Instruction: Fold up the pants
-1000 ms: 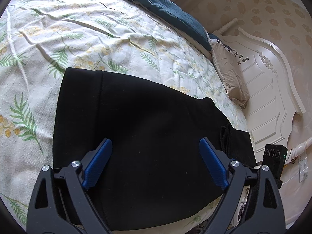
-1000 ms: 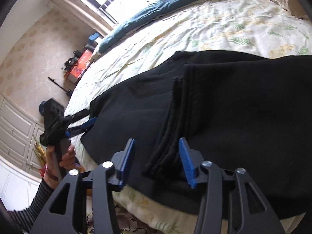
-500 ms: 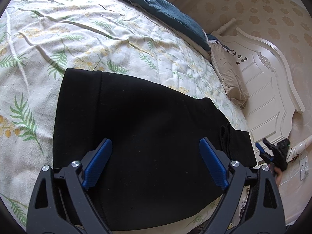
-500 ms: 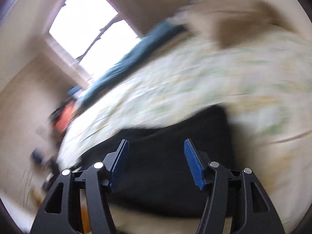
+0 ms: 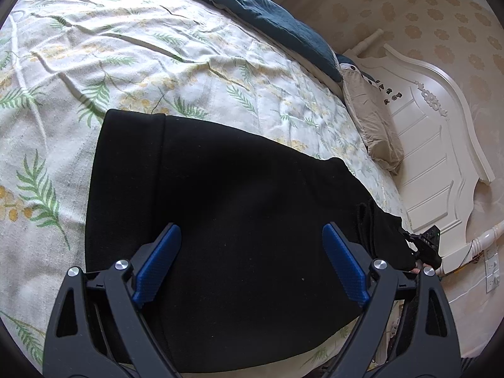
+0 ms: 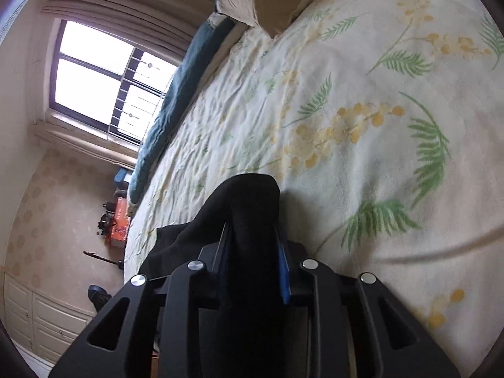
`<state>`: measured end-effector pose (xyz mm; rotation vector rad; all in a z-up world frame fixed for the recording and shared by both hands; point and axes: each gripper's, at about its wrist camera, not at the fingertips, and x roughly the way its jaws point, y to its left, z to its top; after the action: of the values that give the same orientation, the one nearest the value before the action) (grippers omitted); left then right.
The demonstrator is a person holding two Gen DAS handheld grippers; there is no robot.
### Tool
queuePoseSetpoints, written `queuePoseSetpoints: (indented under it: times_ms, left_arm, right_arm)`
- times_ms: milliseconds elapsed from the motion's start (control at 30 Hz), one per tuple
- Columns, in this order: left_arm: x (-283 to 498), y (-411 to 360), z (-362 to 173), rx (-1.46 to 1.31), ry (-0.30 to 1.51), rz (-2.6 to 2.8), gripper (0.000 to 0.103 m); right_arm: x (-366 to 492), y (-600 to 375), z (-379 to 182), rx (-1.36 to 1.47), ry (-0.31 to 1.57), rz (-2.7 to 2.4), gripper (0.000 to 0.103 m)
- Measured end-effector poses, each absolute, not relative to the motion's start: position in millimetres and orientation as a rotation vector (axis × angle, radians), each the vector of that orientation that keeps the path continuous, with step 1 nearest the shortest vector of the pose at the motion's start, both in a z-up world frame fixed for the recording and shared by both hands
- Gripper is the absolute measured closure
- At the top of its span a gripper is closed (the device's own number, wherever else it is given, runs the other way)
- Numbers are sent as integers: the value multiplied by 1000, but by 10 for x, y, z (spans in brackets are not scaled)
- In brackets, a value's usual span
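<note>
Right wrist view shows the right gripper [image 6: 252, 252] closing its fingers on a bunched end of the black pants [image 5: 220, 220], which lie flat on the bed [image 5: 157, 63]; a second ago it hung released over the pants' folded edge. That end can now likely be carried over. Left gripper [image 5: 252, 264] stays released above the pants, unmoved.
</note>
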<state>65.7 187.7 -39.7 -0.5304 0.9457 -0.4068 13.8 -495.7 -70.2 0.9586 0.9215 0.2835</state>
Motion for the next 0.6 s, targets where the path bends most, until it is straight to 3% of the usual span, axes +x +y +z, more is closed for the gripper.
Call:
queuePoseSetpoints:
  times_ms: [200, 400, 600]
  left_arm:
    - [662, 1882, -400, -529, 945, -407, 12]
    - [654, 1874, -403, -527, 944, -409, 12]
    - [629, 1890, -393, -529, 940, -417, 12]
  right_arm:
    - [-345, -4885, -649, 945, 941, 307, 64]
    - [-478, -4772, -768, 873, 958, 250, 71]
    - [-453, -4726, -449, 768, 933, 163, 68]
